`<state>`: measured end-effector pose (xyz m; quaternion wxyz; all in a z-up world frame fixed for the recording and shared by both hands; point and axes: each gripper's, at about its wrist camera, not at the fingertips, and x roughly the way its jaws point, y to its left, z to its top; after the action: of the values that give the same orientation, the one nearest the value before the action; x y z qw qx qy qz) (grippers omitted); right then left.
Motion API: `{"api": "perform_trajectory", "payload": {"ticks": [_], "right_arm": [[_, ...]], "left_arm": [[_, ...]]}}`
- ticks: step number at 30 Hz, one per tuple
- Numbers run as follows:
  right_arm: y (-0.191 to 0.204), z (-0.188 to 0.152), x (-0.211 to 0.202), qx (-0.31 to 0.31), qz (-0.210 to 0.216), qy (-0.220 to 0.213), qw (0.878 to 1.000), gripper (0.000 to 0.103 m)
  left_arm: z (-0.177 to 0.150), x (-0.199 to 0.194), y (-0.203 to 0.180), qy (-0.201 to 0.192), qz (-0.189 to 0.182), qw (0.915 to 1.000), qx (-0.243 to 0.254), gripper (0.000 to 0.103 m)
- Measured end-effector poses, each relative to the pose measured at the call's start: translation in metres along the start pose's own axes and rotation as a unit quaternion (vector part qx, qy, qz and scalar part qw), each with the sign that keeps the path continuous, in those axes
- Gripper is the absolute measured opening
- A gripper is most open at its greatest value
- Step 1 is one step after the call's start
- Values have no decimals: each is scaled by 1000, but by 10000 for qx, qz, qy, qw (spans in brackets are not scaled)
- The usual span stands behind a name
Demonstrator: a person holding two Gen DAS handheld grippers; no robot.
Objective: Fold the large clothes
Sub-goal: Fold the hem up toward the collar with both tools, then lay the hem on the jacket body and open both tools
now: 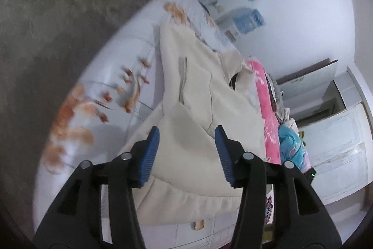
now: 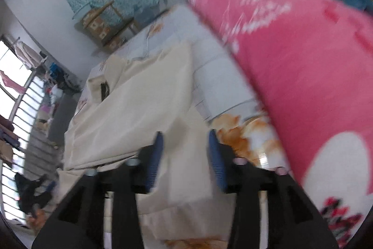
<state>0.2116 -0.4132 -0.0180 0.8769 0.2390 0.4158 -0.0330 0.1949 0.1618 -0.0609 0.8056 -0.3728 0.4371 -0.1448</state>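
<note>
Left wrist view first: grey floor (image 1: 46,22) is running down the left edge, then the bed (image 1: 130,48) w/ its pale sheet & orange flower print. The cream garment (image 1: 198,95) is lying spread on that bed, partly folded, a dark opening showing near its far end. Left gripper (image 1: 187,153) is hovering right over the near part of the garment, jaws released, blue pads (image 1: 149,155) standing apart w/ cloth showing between them but not pinched. Further right a pink blanket (image 1: 268,109) is lying beside the garment, white cupboard doors (image 1: 338,144) beyond. Right wrist view, blurry: window bars (image 2: 23,109) at far left, cream garment (image 2: 139,109) mid-bed, right gripper (image 2: 186,155) over its near edge, jaws also released, fabric between the pads, not clamped. Pink blanket (image 2: 303,74) is filling the right side.
</note>
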Motion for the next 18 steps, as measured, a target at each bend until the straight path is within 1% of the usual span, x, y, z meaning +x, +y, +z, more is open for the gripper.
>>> {"api": "perform_trajectory", "payload": {"ticks": [1, 2, 4, 5, 7, 9, 12, 13, 14, 15, 16, 17, 18], "right_arm": [[-1, -1, -7, -102, -124, -36, 9999, 45], [-2, -2, -9, -176, -189, -6, 9997, 49], [-3, -8, -10, -370, -332, 176, 9986, 54], [-3, -14, -8, -499, -480, 307, 9971, 54], [-2, -23, -4, -696, -720, 511, 9937, 54], [-3, -34, 0, -864, -879, 639, 9903, 54], [-2, -47, 4, -1125, -1051, 670, 9858, 54], [0, -51, 4, -1248, -1140, 638, 9835, 49], [4, -55, 7, -1460, -1337, 612, 9783, 38], [8, -58, 10, -1607, -1542, 606, 9730, 33], [9, -59, 11, -1647, -1595, 608, 9715, 16], [9, -58, 8, -1597, -1469, 621, 9742, 13], [10, -56, 2, -1531, -1424, 550, 9764, 12]], "left_arm": [[-2, -3, 0, 5, 130, 9999, 76, 50], [-6, -5, 0, 67, 299, 9994, 185, 50], [-19, -4, -1, 327, 625, 9967, 412, 51], [-25, -2, -1, 425, 794, 9945, 527, 51], [-42, 4, -3, 652, 1381, 9848, 829, 51], [-53, 4, -7, 633, 1634, 9782, 1113, 51], [-68, 8, -18, 555, 2174, 9613, 1598, 50], [-72, 11, -21, 517, 2368, 9537, 1781, 49], [-77, 16, -26, 464, 2623, 9427, 2010, 47], [-82, 20, -31, 416, 2911, 9286, 2265, 36], [-85, 22, -36, 389, 3019, 9199, 2473, 24], [-86, 21, -40, 372, 3072, 9162, 2544, 15], [-87, 20, -42, 355, 3123, 9129, 2603, 9]]}}
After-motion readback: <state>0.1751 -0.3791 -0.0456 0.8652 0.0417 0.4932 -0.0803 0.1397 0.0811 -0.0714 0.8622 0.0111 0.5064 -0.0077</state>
